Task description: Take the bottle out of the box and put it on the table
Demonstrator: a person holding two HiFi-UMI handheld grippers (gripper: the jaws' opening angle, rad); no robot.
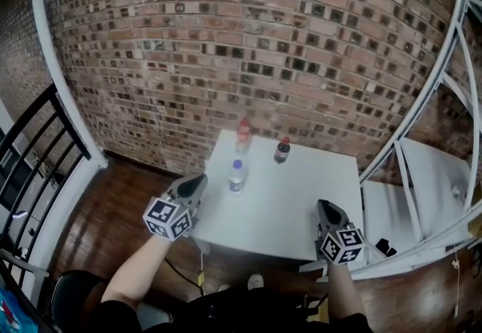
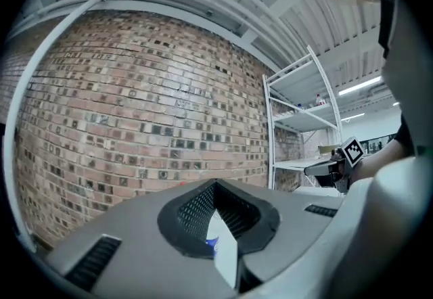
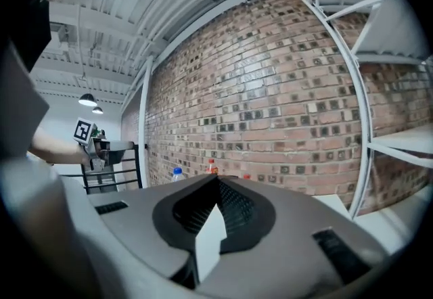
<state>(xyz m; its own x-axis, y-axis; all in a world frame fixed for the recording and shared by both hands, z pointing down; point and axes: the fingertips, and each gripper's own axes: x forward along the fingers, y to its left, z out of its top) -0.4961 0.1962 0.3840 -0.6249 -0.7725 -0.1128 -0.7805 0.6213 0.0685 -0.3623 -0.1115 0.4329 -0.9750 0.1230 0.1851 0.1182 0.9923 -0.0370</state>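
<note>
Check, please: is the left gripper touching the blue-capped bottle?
Apart. The head view shows white table between the left gripper and the blue-capped bottle.

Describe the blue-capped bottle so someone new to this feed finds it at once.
Find the white table in front of the brick wall. Of the three bottles on its far left part, the blue-capped bottle stands nearest the person, by the left edge. Its cap is blue; the clear bottle and the dark bottle behind it both have red caps.
</note>
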